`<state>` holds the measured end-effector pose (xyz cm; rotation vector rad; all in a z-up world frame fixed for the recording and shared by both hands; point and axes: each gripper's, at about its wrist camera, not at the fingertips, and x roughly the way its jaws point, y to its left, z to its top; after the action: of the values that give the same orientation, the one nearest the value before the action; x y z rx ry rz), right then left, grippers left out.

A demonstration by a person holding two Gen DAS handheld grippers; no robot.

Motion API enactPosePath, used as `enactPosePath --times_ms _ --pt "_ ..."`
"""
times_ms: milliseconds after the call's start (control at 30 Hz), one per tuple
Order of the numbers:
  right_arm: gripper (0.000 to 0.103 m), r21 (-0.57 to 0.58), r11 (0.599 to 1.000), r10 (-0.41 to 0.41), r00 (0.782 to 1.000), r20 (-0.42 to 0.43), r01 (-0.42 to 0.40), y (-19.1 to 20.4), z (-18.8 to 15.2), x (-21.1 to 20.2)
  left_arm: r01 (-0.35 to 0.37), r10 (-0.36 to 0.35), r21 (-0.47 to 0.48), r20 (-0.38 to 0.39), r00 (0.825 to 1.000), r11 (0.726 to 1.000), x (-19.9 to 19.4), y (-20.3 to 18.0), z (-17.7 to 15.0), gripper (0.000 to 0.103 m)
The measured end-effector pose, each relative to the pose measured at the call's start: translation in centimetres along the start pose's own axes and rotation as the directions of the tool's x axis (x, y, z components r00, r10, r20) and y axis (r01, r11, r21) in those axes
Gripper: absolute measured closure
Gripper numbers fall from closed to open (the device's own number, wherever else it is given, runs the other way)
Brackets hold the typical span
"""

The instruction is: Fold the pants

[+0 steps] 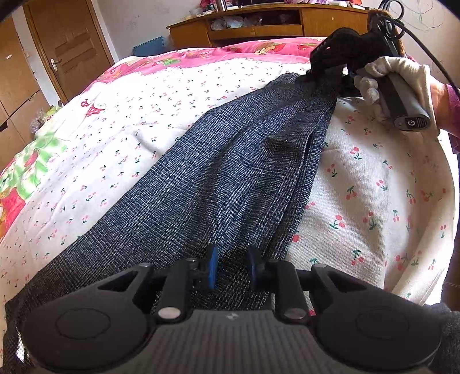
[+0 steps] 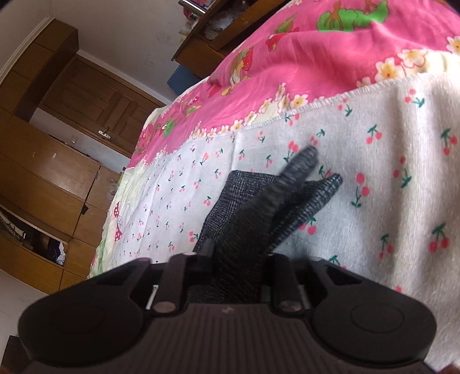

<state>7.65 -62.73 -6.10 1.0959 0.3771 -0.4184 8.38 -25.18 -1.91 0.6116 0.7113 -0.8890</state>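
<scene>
Here the dark blue-grey checked pants (image 1: 230, 172) lie lengthwise on the cherry-print blanket (image 1: 373, 187) covering the bed, legs stacked. The far end is bunched and lifted, pinched by the right hand-held gripper (image 2: 238, 259), gloved hand (image 1: 402, 83) on its handle. The left hand-held gripper (image 1: 230, 267) hovers over the near end, fingers spread, holding nothing. Fabric looks soft, medium-weight and prone to sagging; best gripped at hem or waistband edges.

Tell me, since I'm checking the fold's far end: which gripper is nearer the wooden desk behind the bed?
Right. The right gripper grips the blue-grey checked pants at the bed's far end, near the wooden desk; the left gripper hovers open at the near end.
</scene>
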Motion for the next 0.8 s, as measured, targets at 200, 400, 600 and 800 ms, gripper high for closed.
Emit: enactPosePath --times_ms 200,400,600,800 --pt "0.097 -0.138 0.977 0.179 0.978 0.105 -0.164 3.4 1.0 -5.0 0.056 -0.054 -0.017 0.068 0.996 0.998 -0.7 -0.3 0.1 0.059" --pt "0.082 0.002 1.000 0.002 1.000 -0.012 -0.002 -1.9 0.3 -1.6 0.073 -0.072 -0.024 0.020 0.997 0.997 0.6 -0.5 -0.5 0.059" --pt "0.078 -0.166 0.984 -0.069 0.998 0.003 0.069 -0.2 0.9 -4.4 0.077 -0.076 -0.016 0.018 0.997 0.997 0.2 0.1 -0.8 0.052" --pt "0.080 -0.355 0.922 -0.127 0.987 0.096 0.153 3.0 1.1 -6.8 0.056 -0.055 -0.020 0.041 0.998 0.998 0.1 0.0 -0.9 0.052"
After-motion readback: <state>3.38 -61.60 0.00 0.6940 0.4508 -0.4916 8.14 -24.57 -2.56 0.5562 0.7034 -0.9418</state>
